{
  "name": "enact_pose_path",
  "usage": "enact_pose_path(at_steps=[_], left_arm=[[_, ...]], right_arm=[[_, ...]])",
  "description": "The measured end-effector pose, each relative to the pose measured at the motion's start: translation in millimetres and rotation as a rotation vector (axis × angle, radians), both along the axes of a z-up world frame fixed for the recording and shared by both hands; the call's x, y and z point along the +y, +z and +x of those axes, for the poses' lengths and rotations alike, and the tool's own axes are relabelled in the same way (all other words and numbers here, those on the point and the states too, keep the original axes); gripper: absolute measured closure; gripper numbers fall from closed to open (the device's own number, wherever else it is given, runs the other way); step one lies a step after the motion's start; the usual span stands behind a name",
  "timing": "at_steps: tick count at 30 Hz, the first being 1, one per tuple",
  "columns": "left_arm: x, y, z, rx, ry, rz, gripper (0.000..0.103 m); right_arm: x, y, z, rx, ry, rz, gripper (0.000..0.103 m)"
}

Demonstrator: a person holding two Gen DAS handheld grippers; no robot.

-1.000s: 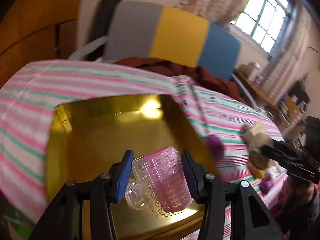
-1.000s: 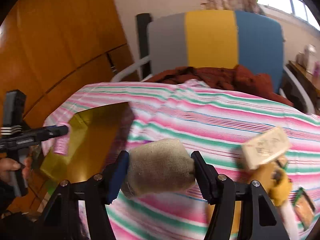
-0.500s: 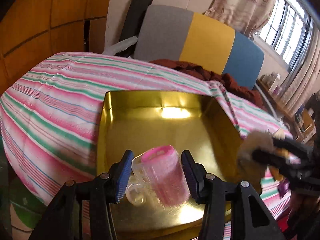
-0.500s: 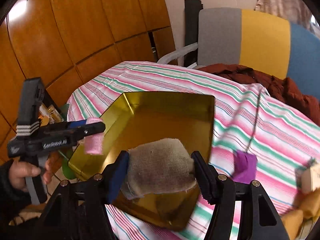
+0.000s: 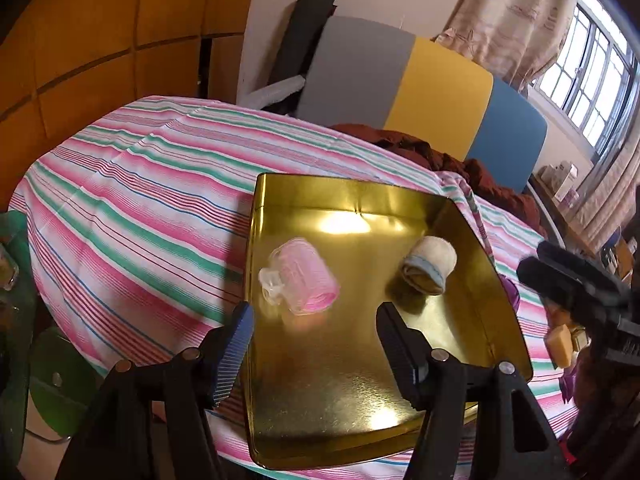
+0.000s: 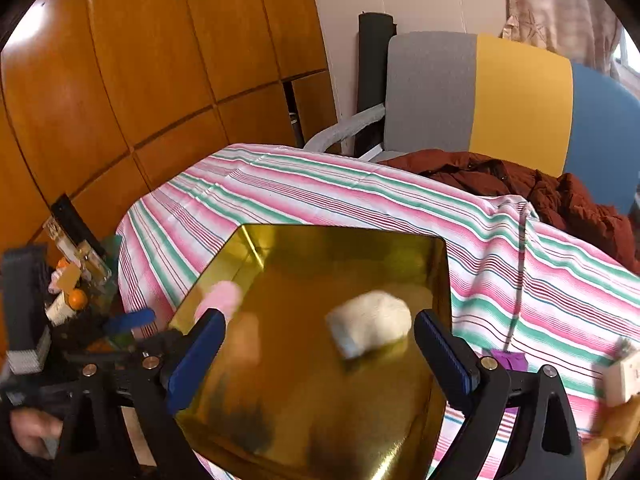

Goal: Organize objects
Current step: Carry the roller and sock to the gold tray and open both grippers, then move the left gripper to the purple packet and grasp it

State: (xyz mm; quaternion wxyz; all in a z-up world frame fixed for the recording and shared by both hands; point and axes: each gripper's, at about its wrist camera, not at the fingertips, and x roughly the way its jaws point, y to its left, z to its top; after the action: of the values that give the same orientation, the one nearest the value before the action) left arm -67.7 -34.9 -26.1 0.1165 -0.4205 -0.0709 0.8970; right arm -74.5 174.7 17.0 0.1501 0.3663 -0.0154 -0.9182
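A gold metal tray (image 5: 360, 392) (image 6: 304, 408) lies on the striped tablecloth. A pink hair roller with a clear clip (image 5: 298, 278) (image 6: 222, 296) lies in its left half, blurred. A rolled beige cloth (image 5: 428, 266) (image 6: 370, 328) lies in the right half, also blurred. My left gripper (image 5: 314, 344) hangs just short of the roller, its jaws opening with nothing between the pads. My right gripper (image 6: 318, 350) is over the tray with the beige cloth loose between its widening jaws, free of both pads. The right gripper's black body (image 5: 580, 280) shows at the left wrist view's right edge.
A striped cloth (image 5: 140, 208) covers the round table. A grey, yellow and blue chair (image 5: 424, 96) with a dark red garment (image 6: 520, 184) stands behind. Small items (image 5: 560, 344) lie right of the tray, bottles and clutter (image 6: 72, 276) left of the table. Wooden panels (image 6: 140, 60) line the wall.
Both grippers let go: the pink roller left the left jaws and now lies in the tray, and the beige cloth dropped out of the right jaws into the tray. Both jaws spread wider.
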Motion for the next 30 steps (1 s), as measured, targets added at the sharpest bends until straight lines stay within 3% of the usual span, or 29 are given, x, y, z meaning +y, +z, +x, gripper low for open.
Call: enact_pose_path(at_steps=[5, 9, 22, 30], left_arm=[[9.5, 7.1, 7.7, 0.015, -0.009, -0.011, 0.039], [17.6, 11.2, 13.2, 0.025, -0.015, -0.032, 0.039], [52.1, 23.8, 35.8, 0.113, -0.052, -0.153, 0.039], [79.0, 21.9, 38.4, 0.12, -0.169, -0.141, 0.039]], right_arm=[[-3.2, -1.2, 25.8, 0.075, -0.024, 0.078, 0.0], [0.7, -3.0, 43.4, 0.113, -0.129, 0.118, 0.0], [48.3, -12.0, 91.2, 0.076, -0.238, 0.066, 0.0], [97.9, -26.4, 120.4, 0.022, -0.345, 0.051, 0.0]])
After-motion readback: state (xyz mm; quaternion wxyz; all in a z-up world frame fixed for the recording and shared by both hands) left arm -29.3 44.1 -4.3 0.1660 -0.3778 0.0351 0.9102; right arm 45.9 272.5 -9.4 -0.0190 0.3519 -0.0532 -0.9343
